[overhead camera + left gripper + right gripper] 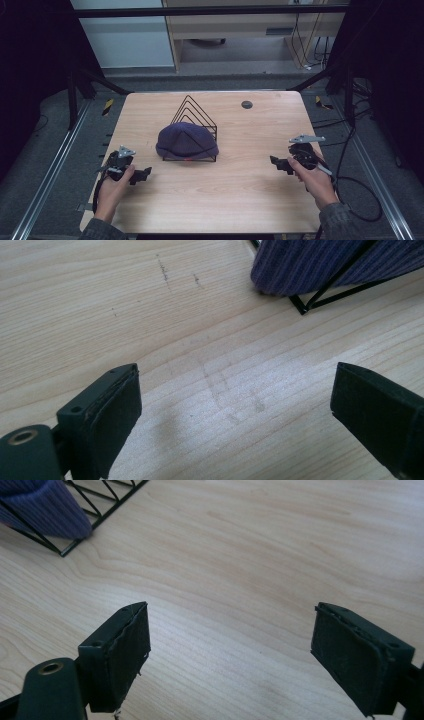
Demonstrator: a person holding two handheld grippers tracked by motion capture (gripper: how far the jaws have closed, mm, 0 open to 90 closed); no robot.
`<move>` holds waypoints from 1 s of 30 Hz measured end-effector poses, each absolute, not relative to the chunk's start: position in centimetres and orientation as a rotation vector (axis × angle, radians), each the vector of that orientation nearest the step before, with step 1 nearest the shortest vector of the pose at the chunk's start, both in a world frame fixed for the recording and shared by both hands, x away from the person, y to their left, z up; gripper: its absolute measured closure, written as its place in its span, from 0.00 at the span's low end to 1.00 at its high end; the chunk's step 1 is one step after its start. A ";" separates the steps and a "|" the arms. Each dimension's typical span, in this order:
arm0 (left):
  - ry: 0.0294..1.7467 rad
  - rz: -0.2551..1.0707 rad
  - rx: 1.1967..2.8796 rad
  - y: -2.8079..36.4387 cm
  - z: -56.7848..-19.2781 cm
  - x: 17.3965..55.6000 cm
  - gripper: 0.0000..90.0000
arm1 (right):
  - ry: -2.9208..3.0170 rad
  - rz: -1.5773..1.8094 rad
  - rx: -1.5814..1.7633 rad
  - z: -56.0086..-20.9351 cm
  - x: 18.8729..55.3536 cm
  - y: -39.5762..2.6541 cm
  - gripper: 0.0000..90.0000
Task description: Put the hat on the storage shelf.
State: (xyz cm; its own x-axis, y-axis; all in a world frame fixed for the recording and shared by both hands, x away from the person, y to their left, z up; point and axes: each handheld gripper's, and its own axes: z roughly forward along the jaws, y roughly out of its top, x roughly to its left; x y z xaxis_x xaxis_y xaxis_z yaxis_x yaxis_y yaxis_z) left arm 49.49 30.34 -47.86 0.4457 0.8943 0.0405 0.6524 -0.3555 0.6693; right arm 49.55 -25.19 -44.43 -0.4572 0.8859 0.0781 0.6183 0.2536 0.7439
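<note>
At the lower left of the high view, the left gripper [141, 175] sits in the person's hand just above the wooden table [240, 200], its jaws spread wide with nothing between them, as the left gripper view confirms with bare wood in the gap. At the right of that view, the right gripper [276, 163] is held the same way, jaws apart and empty. Both point inward toward the middle of the frame.

Between them, well apart from each, a dark blue knitted beanie [187, 141] is draped over a black wire rack [197, 112] at the centre of the table. In the left gripper view the beanie's ribbed edge [305, 265] fills the upper right corner, with the rack's wires crossing in front of it.

The likely risk is a snag: the knit sits among the wire triangles, so a pull from 1 side could drag or tip the light rack instead of freeing the cap. A shallow pinch could also slip off the soft fabric.

Count: 2 grippers, 1 beanie, 1 rack with perhaps 4 triangular wires, though the dim view blurs them, and 1 small dark disc [246, 104] near the table's far edge.
</note>
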 end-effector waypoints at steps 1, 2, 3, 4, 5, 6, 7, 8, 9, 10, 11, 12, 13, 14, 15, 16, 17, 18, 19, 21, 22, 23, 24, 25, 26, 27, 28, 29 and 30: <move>1.293 0.544 2.123 30.4 -47.9 49.5 0.06 | 2.179 1.034 1.383 -44.8 49.5 -25.1 0.18; 1.297 0.542 2.123 30.5 -48.0 49.5 0.06 | 2.177 1.042 1.381 -45.1 49.5 -25.1 0.18; 1.301 0.544 2.121 30.5 -48.0 49.6 0.06 | 2.184 1.045 1.382 -45.5 49.6 -25.0 0.18; 1.307 0.544 2.118 30.6 -48.0 49.6 0.06 | 2.190 1.042 1.374 -45.8 49.6 -24.9 0.18; 1.312 0.542 2.117 30.6 -48.1 49.6 0.06 | 2.192 1.039 1.376 -46.2 49.7 -24.7 0.18; 1.316 0.540 2.123 30.7 -48.2 49.7 0.06 | 2.187 1.036 1.379 -46.5 49.8 -24.6 0.18; 1.320 0.535 2.130 30.7 -48.3 49.7 0.06 | 2.180 1.026 1.378 -46.9 50.0 -24.4 0.18; 1.324 0.531 2.133 30.7 -48.5 49.7 0.06 | 2.176 1.022 1.378 -47.2 50.1 -24.3 0.18; 1.327 0.526 2.136 30.7 -48.5 49.8 0.06 | 2.169 1.025 1.382 -47.4 50.3 -24.1 0.18; 1.333 0.523 2.135 30.7 -48.6 49.8 0.06 | 2.162 1.037 1.388 -47.6 50.4 -23.9 0.18; 1.335 0.519 2.140 30.7 -48.7 49.9 0.06 | 2.158 1.045 1.398 -47.8 50.5 -23.8 0.18; 1.338 0.514 2.145 30.7 -48.8 49.9 0.06 | 2.158 1.042 1.404 -48.0 50.7 -23.7 0.18; 1.338 0.507 2.153 30.7 -48.9 50.0 0.06 | 2.163 1.033 1.404 -48.3 50.9 -23.5 0.18; 1.342 0.502 2.154 30.7 -49.0 50.0 0.06 | 2.159 1.028 1.416 -48.5 51.0 -23.4 0.18; 1.345 0.499 2.158 30.7 -49.0 50.0 0.06 | 2.155 1.021 1.415 -48.7 51.2 -23.3 0.18; 1.346 0.495 2.164 30.7 -49.1 50.1 0.06 | 2.156 1.019 1.424 -49.0 51.3 -23.2 0.17; 1.348 0.493 2.166 30.6 -49.2 50.1 0.06 | 2.160 1.021 1.436 -49.1 51.4 -23.1 0.17; 1.351 0.489 2.164 30.6 -49.3 50.1 0.06 | 2.161 1.018 1.444 -49.3 51.5 -23.0 0.17; 1.350 0.483 2.174 30.6 -49.3 50.1 0.06 | 2.159 1.016 1.446 -49.3 51.5 -22.9 0.17; 1.354 0.477 2.180 30.5 -49.5 50.2 0.05 | 2.157 1.017 1.444 -49.4 51.7 -22.8 0.16; 1.354 0.480 2.181 30.5 -49.5 50.2 0.05 | 2.161 1.011 1.452 -49.5 51.7 -22.7 0.16; 1.362 0.482 2.177 30.5 -49.5 50.2 0.05 | 2.164 0.996 1.455 -49.6 51.7 -22.6 0.15; 1.369 0.484 2.174 30.5 -49.5 50.2 0.04 | 2.173 0.988 1.461 -49.7 51.7 -22.5 0.15; 1.372 0.484 2.172 30.5 -49.5 50.1 0.03 | 2.186 0.964 1.449 -49.9 51.8 -22.5 0.15; 1.370 0.482 2.174 30.5 -49.5 50.1 0.03 | 2.201 0.947 1.454 -50.1 51.7 -22.3 0.14; 1.367 0.481 2.177 30.5 -49.5 50.0 0.03 | 2.199 0.937 1.448 -50.2 51.6 -22.2 0.14; 1.368 0.481 2.176 30.6 -49.5 50.0 0.03 | 2.197 0.929 1.440 -50.2 51.5 -22.1 0.14; 1.367 0.480 2.177 30.6 -49.5 50.0 0.02 | 2.185 0.930 1.440 -50.3 51.3 -21.9 0.14; 1.366 0.479 2.178 30.6 -49.6 50.0 0.02 | 2.164 0.927 1.427 -50.5 51.0 -21.8 0.13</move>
